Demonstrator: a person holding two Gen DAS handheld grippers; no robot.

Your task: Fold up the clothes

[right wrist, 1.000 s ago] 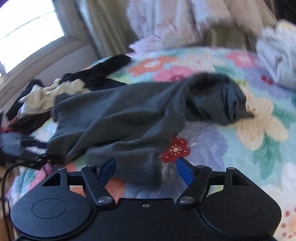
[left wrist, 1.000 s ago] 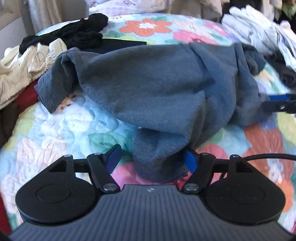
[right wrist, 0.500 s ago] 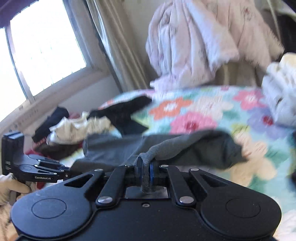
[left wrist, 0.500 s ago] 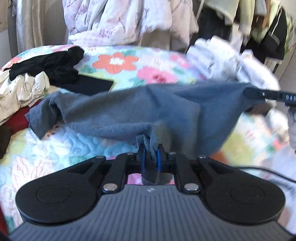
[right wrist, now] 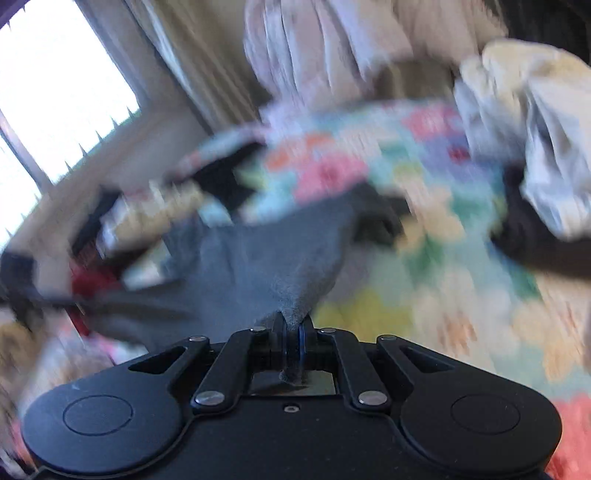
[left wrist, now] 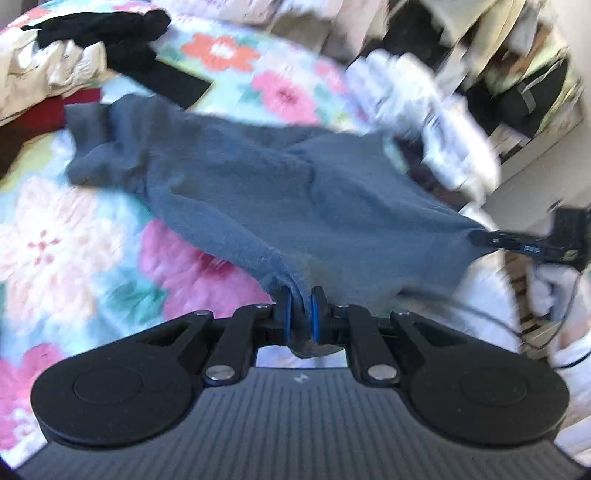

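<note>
Both grippers, left gripper (left wrist: 301, 317) and right gripper (right wrist: 293, 341), open a second ago, now pinch the grey-blue fleece garment (left wrist: 266, 192), lifted and stretched above the floral quilted bed (left wrist: 74, 221), ready for spreading.

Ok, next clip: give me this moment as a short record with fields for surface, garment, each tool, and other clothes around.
surface: floral quilt
garment: grey-blue fleece garment, stretched between both tools, far end on the quilt
left tool: shut on a bunched edge of the garment
right tool: shut on another edge of it
other clothes: black garment, cream garment, white pile
image quality: right wrist view heavily blurred
</note>
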